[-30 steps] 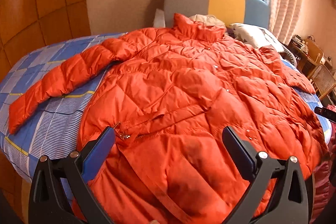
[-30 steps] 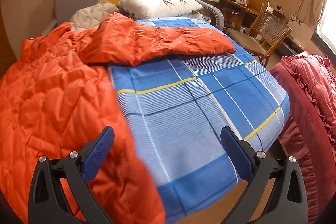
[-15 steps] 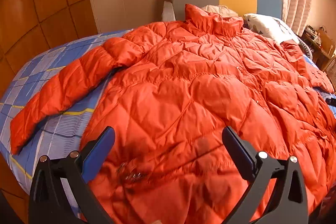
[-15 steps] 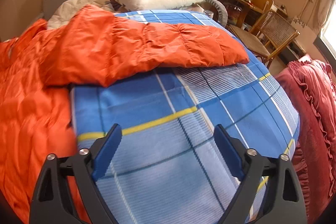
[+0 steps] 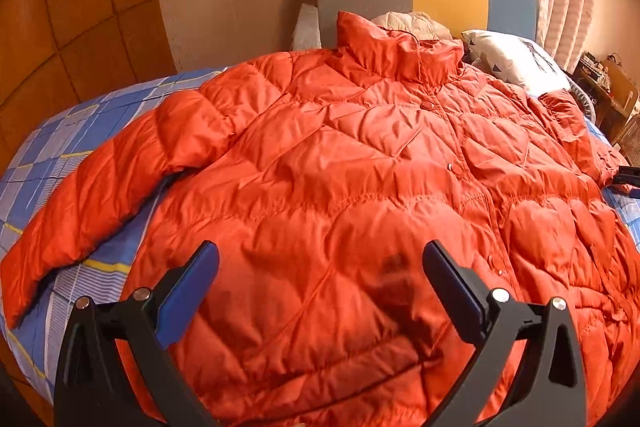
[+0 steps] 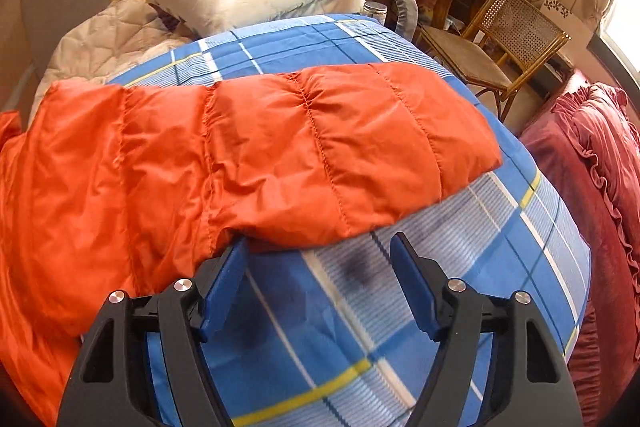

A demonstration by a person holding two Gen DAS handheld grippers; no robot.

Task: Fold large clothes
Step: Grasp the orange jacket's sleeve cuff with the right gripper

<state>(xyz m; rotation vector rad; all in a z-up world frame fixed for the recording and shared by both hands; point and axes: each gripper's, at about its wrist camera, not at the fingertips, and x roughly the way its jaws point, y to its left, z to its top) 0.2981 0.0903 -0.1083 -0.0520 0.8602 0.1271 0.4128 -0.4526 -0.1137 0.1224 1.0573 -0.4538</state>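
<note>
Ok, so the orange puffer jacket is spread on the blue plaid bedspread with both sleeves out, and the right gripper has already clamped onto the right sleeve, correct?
Not quite. The orange puffer jacket does lie on the blue plaid bedspread with both sleeves out, but the right gripper has not clamped the sleeve. The right wrist view shows its jaws, which have just been closing, apart at the sleeve's near edge with only bedspread between them.

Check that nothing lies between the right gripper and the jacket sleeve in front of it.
Nothing visible does. The right gripper has just been closing its jaws, with nothing between them yet; only bare bedsheet separates it from the orange sleeve lying flat just ahead.
</note>
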